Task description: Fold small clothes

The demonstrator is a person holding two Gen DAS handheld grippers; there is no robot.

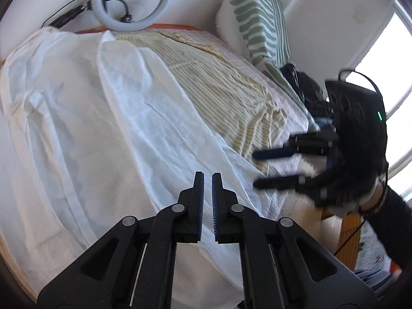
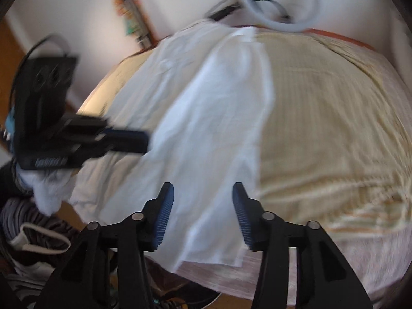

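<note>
A white garment (image 1: 108,118) lies spread and creased across the table (image 2: 103,95), one long side folded over itself, partly covering a yellow striped cloth (image 1: 219,77). The left gripper (image 1: 208,177) hangs clenched and empty above it. The right gripper (image 2: 203,193) stands released over the garment's near edge, nothing between its pads.

From my right wrist camera, the right gripper (image 2: 203,215) hangs with its jaws apart and nothing between them, above the near edge of the white garment (image 2: 203,134) spread over a yellowish striped cloth (image 2: 329,128). The left gripper (image 2: 128,141) reaches in from the left, blurred, its fingers together by the garment's left side. A ring light (image 2: 280,2) leans on the far wall.
</note>
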